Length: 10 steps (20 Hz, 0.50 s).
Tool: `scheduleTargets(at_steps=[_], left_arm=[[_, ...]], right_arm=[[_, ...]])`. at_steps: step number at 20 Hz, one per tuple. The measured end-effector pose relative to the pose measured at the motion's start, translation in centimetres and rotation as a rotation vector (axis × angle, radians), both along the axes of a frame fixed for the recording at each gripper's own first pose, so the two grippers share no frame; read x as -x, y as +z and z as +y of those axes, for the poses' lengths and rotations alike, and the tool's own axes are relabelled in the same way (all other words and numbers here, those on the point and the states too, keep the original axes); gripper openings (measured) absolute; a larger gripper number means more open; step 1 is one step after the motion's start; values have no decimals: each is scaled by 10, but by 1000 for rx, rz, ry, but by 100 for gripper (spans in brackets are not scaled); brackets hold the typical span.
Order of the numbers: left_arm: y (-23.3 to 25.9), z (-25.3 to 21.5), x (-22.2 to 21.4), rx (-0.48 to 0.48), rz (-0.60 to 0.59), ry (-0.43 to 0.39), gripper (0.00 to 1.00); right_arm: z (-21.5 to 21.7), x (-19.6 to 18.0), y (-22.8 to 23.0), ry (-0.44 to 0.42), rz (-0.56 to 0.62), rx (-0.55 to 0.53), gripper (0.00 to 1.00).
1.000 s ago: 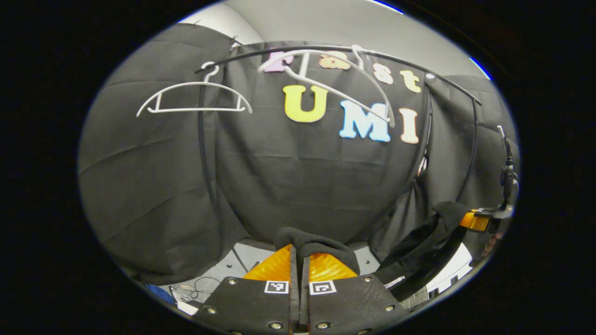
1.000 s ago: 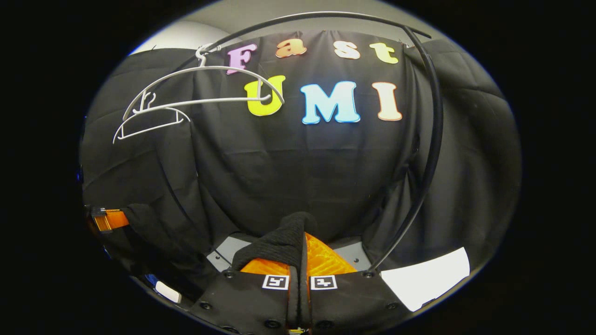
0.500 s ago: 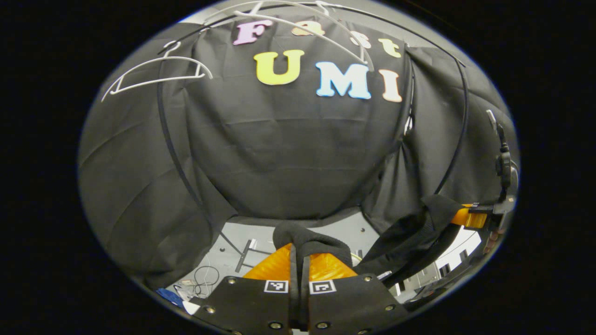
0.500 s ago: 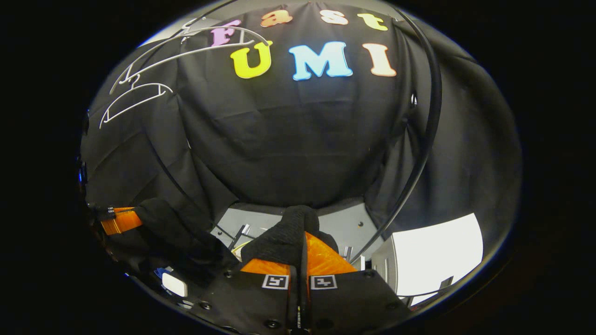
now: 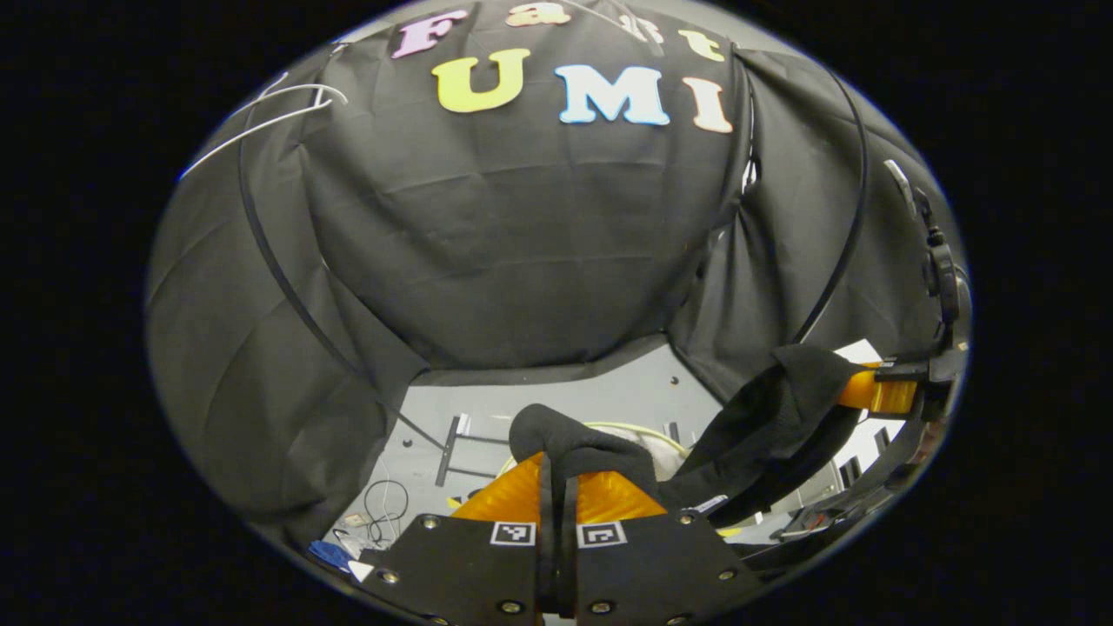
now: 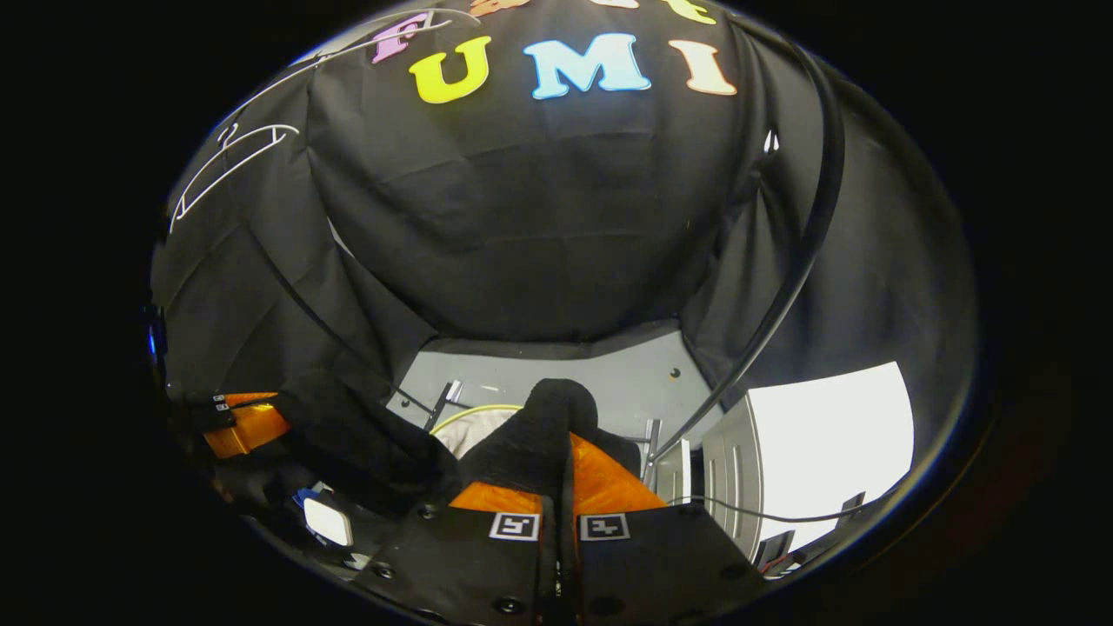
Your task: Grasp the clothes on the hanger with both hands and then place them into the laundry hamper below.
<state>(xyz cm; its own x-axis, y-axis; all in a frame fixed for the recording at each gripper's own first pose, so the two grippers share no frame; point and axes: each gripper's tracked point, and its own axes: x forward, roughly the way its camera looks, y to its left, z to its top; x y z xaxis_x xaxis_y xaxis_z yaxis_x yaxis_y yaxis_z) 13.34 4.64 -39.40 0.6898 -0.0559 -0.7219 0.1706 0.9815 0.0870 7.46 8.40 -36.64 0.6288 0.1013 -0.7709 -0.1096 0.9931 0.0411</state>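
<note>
Each gripper, left gripper (image 5: 557, 487) and right gripper (image 6: 562, 474), is clamped on the black knitted garment (image 5: 765, 417) stretched between them above the pale, yellow-rimmed hamper (image 6: 465, 424).

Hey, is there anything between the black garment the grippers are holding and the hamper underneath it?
Nothing visible. The black garment hangs between the left gripper and the right gripper, both shut on it, and the hamper's rim shows just below with open space between.

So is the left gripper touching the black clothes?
Touching. In the left gripper view, the left gripper is pinched shut on the black clothes.
</note>
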Motion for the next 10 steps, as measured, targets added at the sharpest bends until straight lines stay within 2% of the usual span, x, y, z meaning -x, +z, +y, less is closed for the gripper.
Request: scheduleTargets(at_steps=[5, 7, 8, 10], left_arm=[[-19, 2, 1, 10, 32, 30, 2], [-18, 8, -1, 2, 39, 49, 2], [-21, 8, 2, 2, 43, 57, 4], [-21, 7, 4, 10, 52, 73, 3]], right_arm=[[-2, 11, -23, 4, 87, 0, 4], [-3, 9, -25, 6, 98, 8, 1], [-2, 7, -27, 8, 102, 9, 7], [0, 5, -27, 12, 107, 9, 7]])
